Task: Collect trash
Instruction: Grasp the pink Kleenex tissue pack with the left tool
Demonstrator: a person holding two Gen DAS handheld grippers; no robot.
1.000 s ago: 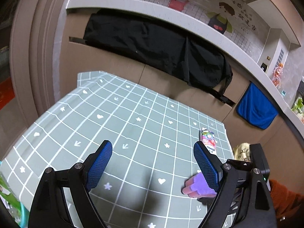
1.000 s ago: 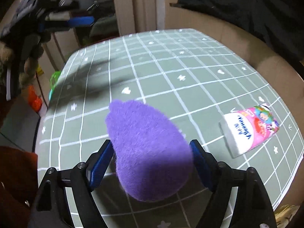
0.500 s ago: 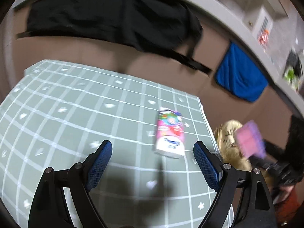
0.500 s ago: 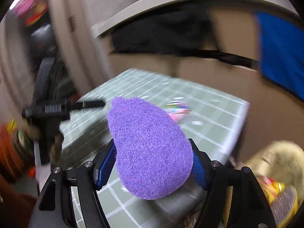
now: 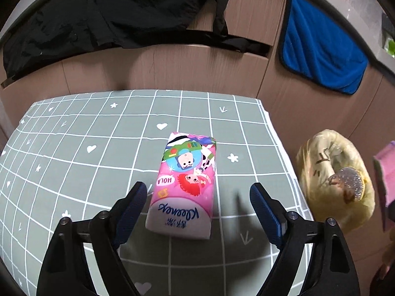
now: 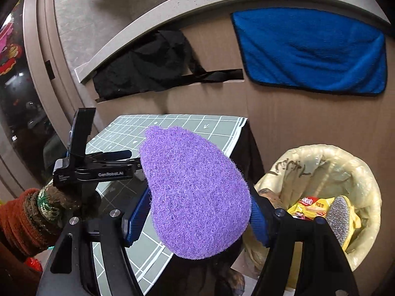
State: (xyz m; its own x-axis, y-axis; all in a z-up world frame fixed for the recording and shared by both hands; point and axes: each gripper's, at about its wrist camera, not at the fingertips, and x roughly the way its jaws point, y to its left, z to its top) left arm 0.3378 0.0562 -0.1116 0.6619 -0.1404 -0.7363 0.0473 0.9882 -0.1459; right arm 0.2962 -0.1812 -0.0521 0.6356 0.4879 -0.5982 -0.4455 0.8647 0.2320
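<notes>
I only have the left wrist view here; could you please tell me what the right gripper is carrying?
Observer: The right gripper is shut on a purple scouring pad; its jaws have just been closing a little on it.
Operator: Thank you. Is the pad above the trash bin yet?
Observer: It looks short of it: in the right wrist view the lined trash bin sits to the pad's right.
Operator: And what is already in the bin besides the silver thing I can see?
Observer: A yellow snack wrapper lies beside that silver-faced sponge.
</notes>
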